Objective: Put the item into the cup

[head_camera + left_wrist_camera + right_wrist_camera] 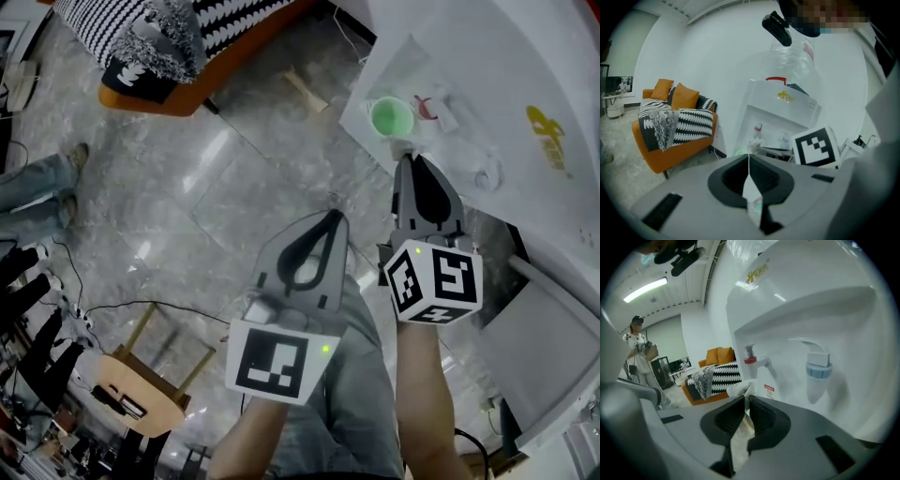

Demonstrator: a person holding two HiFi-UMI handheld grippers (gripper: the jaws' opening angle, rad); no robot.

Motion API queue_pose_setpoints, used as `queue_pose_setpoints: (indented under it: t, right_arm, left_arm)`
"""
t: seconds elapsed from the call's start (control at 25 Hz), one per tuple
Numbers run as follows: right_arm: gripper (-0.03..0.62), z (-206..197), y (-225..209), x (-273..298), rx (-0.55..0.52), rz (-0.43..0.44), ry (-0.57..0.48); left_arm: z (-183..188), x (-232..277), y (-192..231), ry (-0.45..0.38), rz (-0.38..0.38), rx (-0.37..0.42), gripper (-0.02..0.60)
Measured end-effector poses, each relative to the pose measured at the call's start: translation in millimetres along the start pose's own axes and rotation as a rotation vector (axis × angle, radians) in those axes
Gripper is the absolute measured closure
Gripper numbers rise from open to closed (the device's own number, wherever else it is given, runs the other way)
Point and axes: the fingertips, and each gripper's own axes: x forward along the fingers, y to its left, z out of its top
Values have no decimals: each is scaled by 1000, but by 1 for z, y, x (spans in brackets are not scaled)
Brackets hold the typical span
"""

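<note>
A green cup [391,117] stands on the drip tray of a white water dispenser [525,84]. My right gripper [405,159] hovers just in front of the cup, shut on a small white crumpled item [739,389] that sticks out past its tips. In the right gripper view the right gripper [744,397] faces the dispenser's red tap [750,360] and blue tap [818,371]. My left gripper [334,217] hangs lower and to the left over the floor, shut with nothing in it. The cup shows only faintly in the left gripper view, beyond the left gripper [749,157].
An orange sofa [178,89] with a black-and-white striped blanket [689,123] stands across the marble floor. A wooden stool [136,389] and cables lie at lower left. A person's legs [37,178] are at the left; another person [638,352] stands far back.
</note>
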Motion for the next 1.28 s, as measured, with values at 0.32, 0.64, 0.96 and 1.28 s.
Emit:
queue_pose_setpoints:
  t: [0.32, 0.64, 0.96, 1.28]
  right_arm:
    - [556, -14, -19, 33, -70, -74, 49]
    - [556, -19, -22, 59, -85, -103, 61]
    - [556, -27, -27, 73, -111, -126, 98]
    - [539, -29, -28, 74, -105, -130, 96]
  left_arm:
    - [-5, 4, 14, 19, 38, 43, 566]
    - [-20, 0, 26, 20, 64, -46, 566]
    - [-26, -4, 37, 31, 86, -52, 566]
    - [-26, -3, 33, 28, 72, -49, 566]
